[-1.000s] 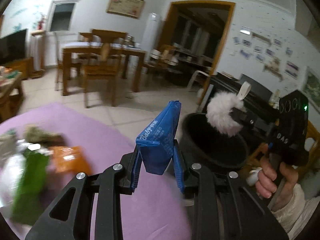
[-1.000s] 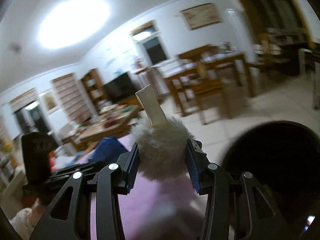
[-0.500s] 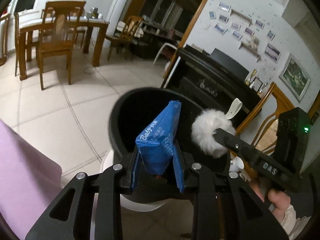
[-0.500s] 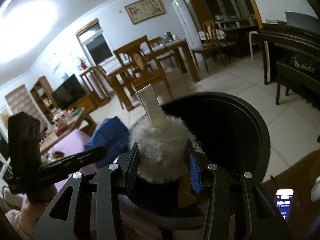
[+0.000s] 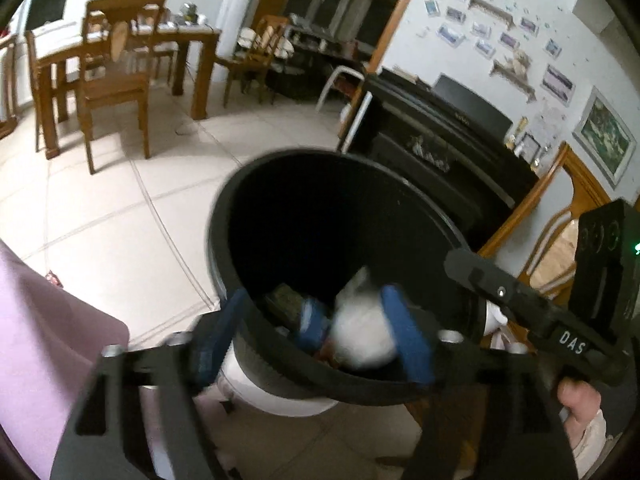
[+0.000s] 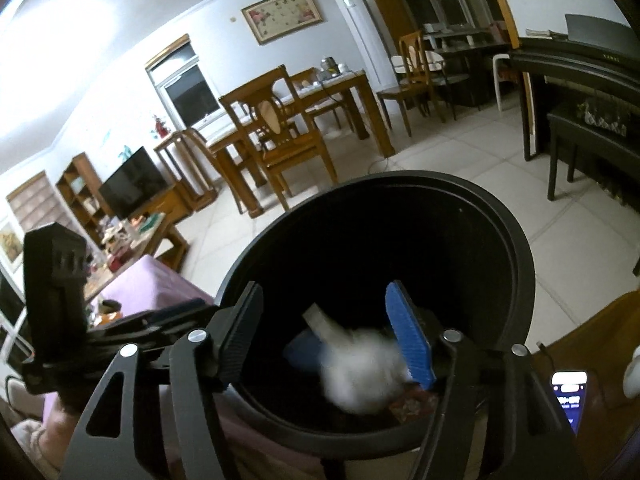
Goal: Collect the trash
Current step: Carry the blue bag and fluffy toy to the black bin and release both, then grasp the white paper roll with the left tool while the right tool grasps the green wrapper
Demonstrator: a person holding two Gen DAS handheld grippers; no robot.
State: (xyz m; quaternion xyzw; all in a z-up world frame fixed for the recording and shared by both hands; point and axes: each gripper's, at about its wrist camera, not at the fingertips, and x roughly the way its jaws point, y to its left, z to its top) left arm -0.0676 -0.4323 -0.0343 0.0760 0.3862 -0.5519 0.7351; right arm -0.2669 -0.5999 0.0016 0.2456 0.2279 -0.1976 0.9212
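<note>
A black trash bin [image 5: 214,240] [image 6: 516,240] stands on the tiled floor, and both grippers hang over its mouth. My left gripper [image 5: 312,336] is opening, its pads spread wide and pressing on nothing. A blue packet [image 5: 314,324] [image 6: 304,350] is dropping into the bin, blurred, beside a white fluffy ball [image 5: 364,340] [image 6: 360,372] with a white tag. My right gripper [image 6: 326,336] is opening too, and the ball slips down past its right pad, free of any grip. Each gripper shows in the other's view: right gripper [image 5: 460,264], left gripper [image 6: 196,306].
A purple-covered surface [image 5: 48,340] [image 6: 160,280] lies left of the bin. A black piano [image 5: 440,148] stands behind it, with a wooden chair [image 5: 560,240] to the right. A dining table with chairs [image 5: 112,80] is farther off. A lit phone [image 6: 568,396] lies at the right.
Both grippers moved from over the purple surface to above the bin and tilted down. Their jaws spread, and the blue packet and the fluffy ball dropped out of them.
</note>
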